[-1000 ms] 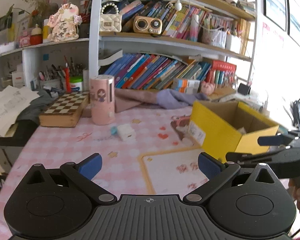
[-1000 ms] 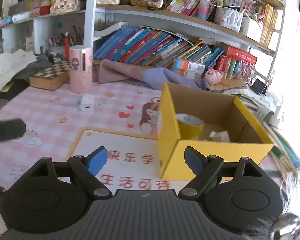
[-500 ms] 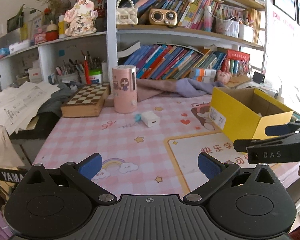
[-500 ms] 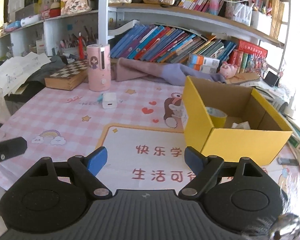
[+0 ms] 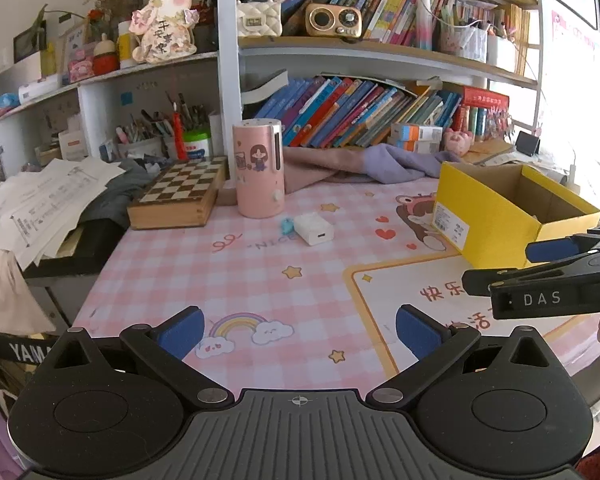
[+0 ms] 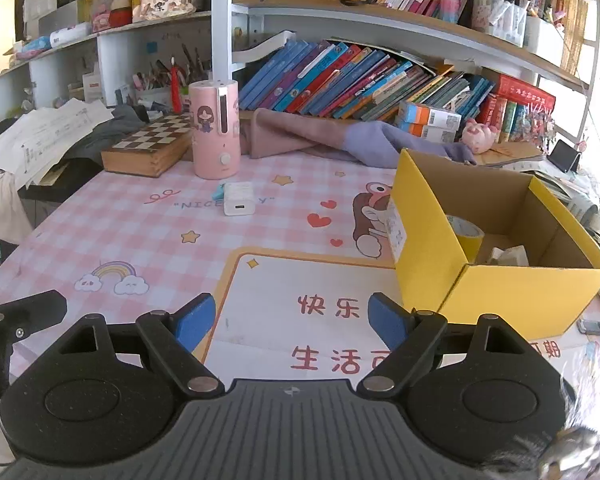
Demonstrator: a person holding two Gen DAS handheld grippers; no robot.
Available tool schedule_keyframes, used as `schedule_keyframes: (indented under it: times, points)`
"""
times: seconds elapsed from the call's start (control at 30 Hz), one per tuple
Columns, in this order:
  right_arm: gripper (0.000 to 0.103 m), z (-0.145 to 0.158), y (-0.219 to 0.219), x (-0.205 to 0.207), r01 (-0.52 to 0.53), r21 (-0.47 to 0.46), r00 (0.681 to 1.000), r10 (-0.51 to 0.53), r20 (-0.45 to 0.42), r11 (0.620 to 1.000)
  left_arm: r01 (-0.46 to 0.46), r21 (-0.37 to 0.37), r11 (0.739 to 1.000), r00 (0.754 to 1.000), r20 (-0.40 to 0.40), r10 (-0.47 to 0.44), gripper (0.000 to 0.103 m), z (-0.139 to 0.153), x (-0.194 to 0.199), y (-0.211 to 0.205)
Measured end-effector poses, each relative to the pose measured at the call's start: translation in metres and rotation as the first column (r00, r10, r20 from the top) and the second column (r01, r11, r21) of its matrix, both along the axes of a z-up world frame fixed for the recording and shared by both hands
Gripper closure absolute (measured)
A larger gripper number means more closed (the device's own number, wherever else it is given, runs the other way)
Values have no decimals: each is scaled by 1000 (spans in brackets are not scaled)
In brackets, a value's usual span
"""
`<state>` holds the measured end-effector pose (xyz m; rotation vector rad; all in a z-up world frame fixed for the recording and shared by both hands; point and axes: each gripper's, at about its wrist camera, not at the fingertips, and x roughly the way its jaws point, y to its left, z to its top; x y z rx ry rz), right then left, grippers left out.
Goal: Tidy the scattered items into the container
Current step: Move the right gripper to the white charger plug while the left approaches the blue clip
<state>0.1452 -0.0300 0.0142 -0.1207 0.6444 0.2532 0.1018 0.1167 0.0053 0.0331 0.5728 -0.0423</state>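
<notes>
A yellow cardboard box [image 6: 508, 300] stands open at the right of the pink checked table; it also shows in the left wrist view [image 5: 496, 220]. Inside it lie a roll of yellow tape [image 6: 465, 232] and some crumpled paper [image 6: 510, 255]. A white charger block [image 6: 239, 199] lies on the table beside a small blue item [image 6: 219, 191], in front of a pink cylinder [image 6: 215, 129]; the charger also shows in the left wrist view [image 5: 314, 228]. My left gripper [image 5: 298, 332] is open and empty above the table's near edge. My right gripper [image 6: 290, 318] is open and empty, left of the box.
A wooden chessboard box [image 5: 178, 196] lies at the back left beside papers [image 5: 48, 200]. A folded purple cloth [image 6: 328, 140] lies at the back before a shelf of books [image 6: 360, 80]. A printed mat [image 6: 300, 312] covers the near table.
Both grippers have drawn back and away from the table, so the box, charger and pink cylinder look farther off. Both stay open and empty.
</notes>
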Motion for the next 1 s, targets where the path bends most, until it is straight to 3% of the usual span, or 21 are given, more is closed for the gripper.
schedule_keyframes:
  times: [0.43,1.0]
  points:
    - [20,-8,20,57,-58,-6,998,58,-35,998,-38,26,999,999,-34,39,0,-8,52,13]
    - [26,-39,77,183,-134,36,983,137,-124,990,-121,78,990,990,-66,126,0,-10,142,46]
